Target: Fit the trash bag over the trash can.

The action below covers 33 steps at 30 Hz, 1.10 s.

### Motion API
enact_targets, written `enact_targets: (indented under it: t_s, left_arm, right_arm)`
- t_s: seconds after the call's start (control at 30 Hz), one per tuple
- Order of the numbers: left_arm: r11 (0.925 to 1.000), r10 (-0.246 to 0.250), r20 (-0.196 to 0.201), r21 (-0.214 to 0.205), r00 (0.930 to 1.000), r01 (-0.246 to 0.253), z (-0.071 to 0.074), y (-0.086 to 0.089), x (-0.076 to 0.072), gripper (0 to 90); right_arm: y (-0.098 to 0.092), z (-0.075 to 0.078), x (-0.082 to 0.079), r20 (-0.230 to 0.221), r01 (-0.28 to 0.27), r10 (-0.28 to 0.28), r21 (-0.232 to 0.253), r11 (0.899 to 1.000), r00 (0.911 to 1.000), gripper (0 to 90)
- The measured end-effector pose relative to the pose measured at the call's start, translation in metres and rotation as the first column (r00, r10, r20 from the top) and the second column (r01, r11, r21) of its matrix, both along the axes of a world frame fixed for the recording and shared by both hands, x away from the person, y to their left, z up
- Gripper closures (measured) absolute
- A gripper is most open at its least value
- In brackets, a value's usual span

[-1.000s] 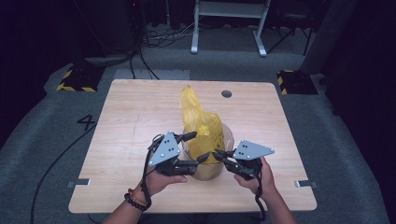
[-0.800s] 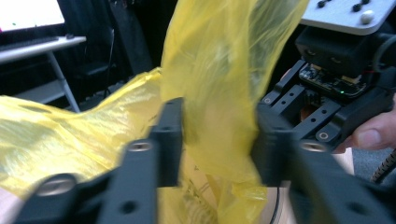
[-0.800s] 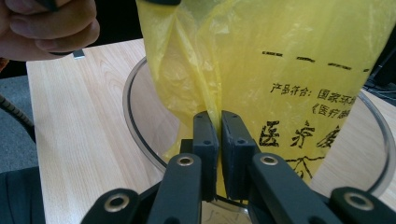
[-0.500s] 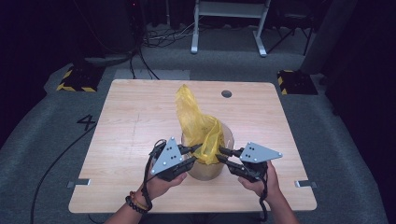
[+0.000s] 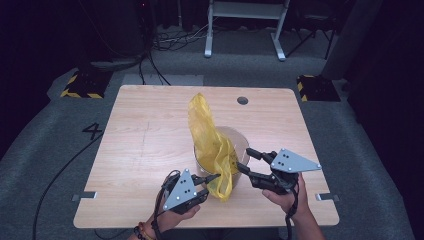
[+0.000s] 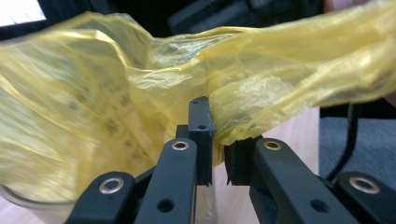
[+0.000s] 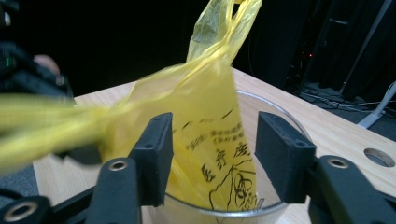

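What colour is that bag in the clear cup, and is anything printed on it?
The bag is yellow, with black characters and a drawing printed on it; the right gripper view shows it best.

Light wooden rectangular table [image 5: 145, 145], small round dark hole [image 5: 242, 100] near its far edge, grey carpeted floor [image 5: 55, 150] around it, white metal frame legs [image 5: 245, 25] beyond, yellow-black striped blocks [image 5: 80, 85] off its far corners.

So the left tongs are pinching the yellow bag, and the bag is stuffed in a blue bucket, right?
Not quite. The left tongs do pinch the yellow bag, but the bag sits in a clear, see-through container, not a blue bucket. The right gripper view shows its clear rim best.
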<state>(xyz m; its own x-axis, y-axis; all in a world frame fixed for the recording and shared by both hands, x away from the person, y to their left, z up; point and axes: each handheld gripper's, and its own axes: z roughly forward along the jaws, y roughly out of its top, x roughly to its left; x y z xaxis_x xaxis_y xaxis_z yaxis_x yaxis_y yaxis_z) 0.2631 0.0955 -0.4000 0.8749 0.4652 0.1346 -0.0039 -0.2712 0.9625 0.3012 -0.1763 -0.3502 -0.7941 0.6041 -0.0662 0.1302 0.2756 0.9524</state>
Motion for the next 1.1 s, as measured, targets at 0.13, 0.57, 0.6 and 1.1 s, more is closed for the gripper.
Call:
enact_targets:
  t_s: [0.13,0.57,0.6,1.1]
  left_arm:
    - [0.9999,-0.004,-0.008,0.011,1.0,0.004,-0.007,-0.002,-0.003,82.4]
    - [0.9973,0.04,0.026,0.06,0.9989,-0.042,-0.025,-0.01,-0.009,80.9]
    - [0.9971,0.042,0.027,0.062,0.9987,-0.044,-0.026,-0.011,-0.009,80.8]
    - [0.9949,0.063,0.042,0.077,0.9972,-0.066,-0.032,-0.011,-0.009,77.8]
  right_arm:
    - [0.004,0.006,-0.002,-0.004,-0.005,0.005,0.017,1.0,1.0,43.3]
    - [0.027,-0.001,-0.017,-0.086,-0.064,0.063,-0.007,0.998,0.9943,39.4]
    - [0.028,-0.003,-0.019,-0.092,-0.069,0.067,-0.017,0.998,0.9935,39.5]
    - [0.036,-0.027,-0.034,-0.038,-0.106,0.102,-0.114,0.988,0.994,88.0]
